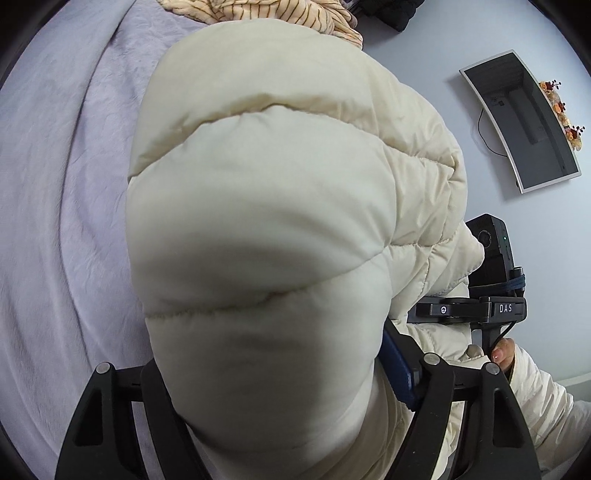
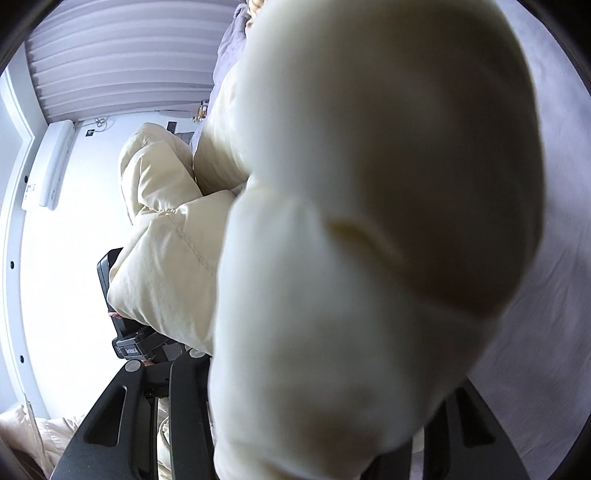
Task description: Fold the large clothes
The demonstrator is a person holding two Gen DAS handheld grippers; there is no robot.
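A cream quilted puffer jacket fills the left wrist view, bulging up between the fingers of my left gripper, which is shut on it. One blue finger pad shows at the jacket's right side. In the right wrist view the same jacket swells between the fingers of my right gripper, which is shut on it. The fingertips of both are hidden by fabric. The right gripper's body shows in the left wrist view. The left gripper's body shows in the right wrist view, partly behind the jacket.
A lavender bed sheet lies below the jacket and also shows in the right wrist view. A striped peach blanket lies at the far end. A wall monitor, white curtains and an air conditioner are around.
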